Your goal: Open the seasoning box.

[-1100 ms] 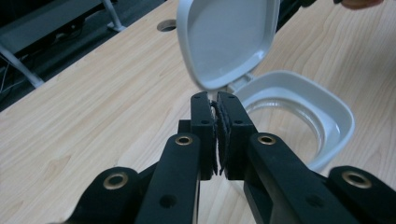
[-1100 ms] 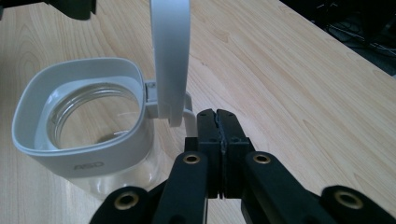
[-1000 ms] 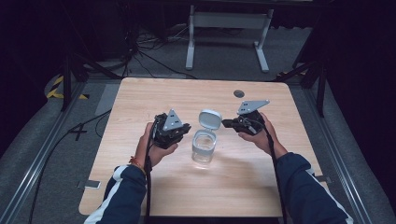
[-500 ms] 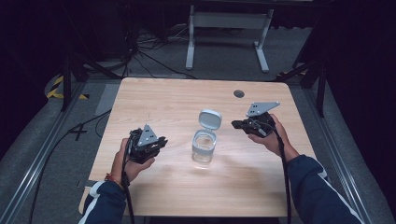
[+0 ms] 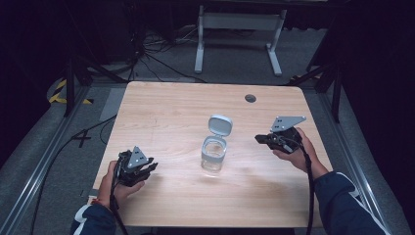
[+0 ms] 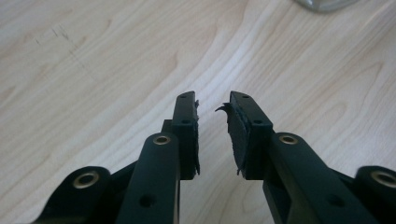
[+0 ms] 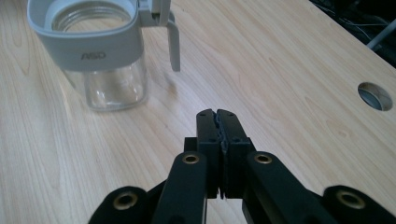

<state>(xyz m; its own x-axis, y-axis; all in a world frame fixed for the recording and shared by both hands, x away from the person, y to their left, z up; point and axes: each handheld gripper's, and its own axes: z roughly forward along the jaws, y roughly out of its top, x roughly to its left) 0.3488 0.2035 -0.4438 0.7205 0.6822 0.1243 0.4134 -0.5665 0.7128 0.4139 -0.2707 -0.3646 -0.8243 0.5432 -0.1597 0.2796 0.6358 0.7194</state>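
Clear glass jar with grey plastic collar (image 5: 214, 155) mid light wooden table (image 5: 166, 117), hinged grey lid (image 5: 219, 125) flipped up; collar reads roughly "ASD". Left gripper (image 5: 142, 172) near front-left edge, jaws parted, nothing between. Right gripper (image 5: 260, 139) right of jar, apart from it, jaws pressed together, empty.

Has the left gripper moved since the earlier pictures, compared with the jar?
Yes. The left gripper has drawn back from the jar, toward the person and the table's left edge.
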